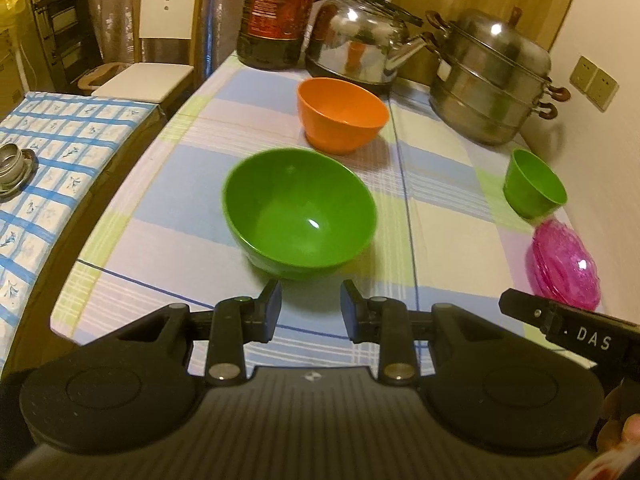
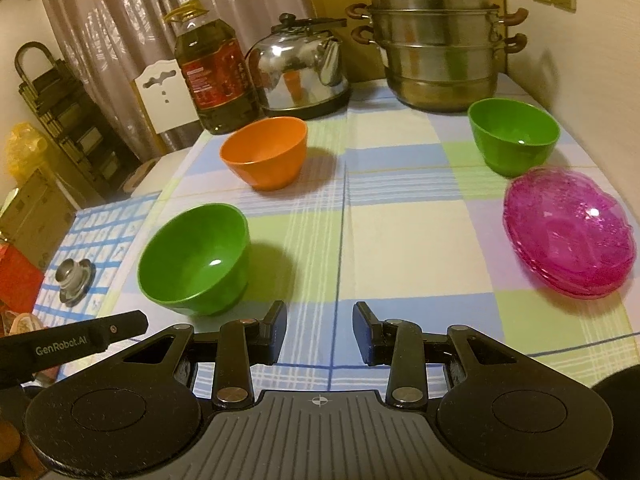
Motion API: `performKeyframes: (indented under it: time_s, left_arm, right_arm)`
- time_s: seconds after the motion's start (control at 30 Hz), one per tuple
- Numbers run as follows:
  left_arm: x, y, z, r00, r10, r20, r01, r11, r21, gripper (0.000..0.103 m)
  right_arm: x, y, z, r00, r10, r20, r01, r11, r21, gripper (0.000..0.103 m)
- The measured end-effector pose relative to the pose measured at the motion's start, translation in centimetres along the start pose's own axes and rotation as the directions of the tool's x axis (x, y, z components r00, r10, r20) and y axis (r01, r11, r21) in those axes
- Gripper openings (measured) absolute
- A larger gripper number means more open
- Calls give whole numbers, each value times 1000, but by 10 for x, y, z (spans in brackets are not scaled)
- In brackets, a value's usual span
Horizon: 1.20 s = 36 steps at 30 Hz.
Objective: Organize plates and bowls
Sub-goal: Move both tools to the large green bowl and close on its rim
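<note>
Your left tongs point(image 1: 310, 294) hang parted and empty just short of the large green bowl point(image 1: 300, 212), which sits at twelve o'clock on the bench point(image 1: 192, 208). Your right tongs point(image 2: 320, 316) are parted and empty too; from them, the orange bowl point(image 2: 266, 152) is at eleven, the small green bowl point(image 2: 514, 136) and pink plates point(image 2: 568, 236) at two.

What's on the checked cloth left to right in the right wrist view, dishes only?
large green bowl → orange bowl → small green bowl → pink plates
</note>
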<state>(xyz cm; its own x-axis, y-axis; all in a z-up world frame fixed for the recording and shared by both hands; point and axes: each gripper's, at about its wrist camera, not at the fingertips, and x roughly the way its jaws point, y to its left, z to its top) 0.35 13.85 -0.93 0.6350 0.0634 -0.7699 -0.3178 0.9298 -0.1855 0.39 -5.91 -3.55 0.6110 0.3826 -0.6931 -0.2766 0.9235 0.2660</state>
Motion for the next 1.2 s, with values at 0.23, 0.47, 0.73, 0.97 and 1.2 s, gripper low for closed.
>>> performKeyframes:
  time_s: [0.23,0.47,0.73,0.97,1.2]
  left_arm:
    - [9,23,16,1000,27,9,-26,999,-45,28]
    - [30,45,38,999,50,10,-49,996,-70,28]
    - [69,64,55,998,53,-35,-55,996,-74,28]
    - [96,72,60,996,42,-73,-46,997,-54,28]
    - [110,73,65,996,36,-81,-39,999,-34,27]
  right_arm:
    - [17,13,10,1000,23,0,-23,1000,-16,37]
    - [43,27,24,998,59,-6,-59,998,-24,37]
    - [80,41,39,994,103,-33,-104,994,-23,37]
    - [117,49,42,989,113,-94,-117,993,-34,37]
    - [137,48,41,985,119,-125,-123,992,-27,37]
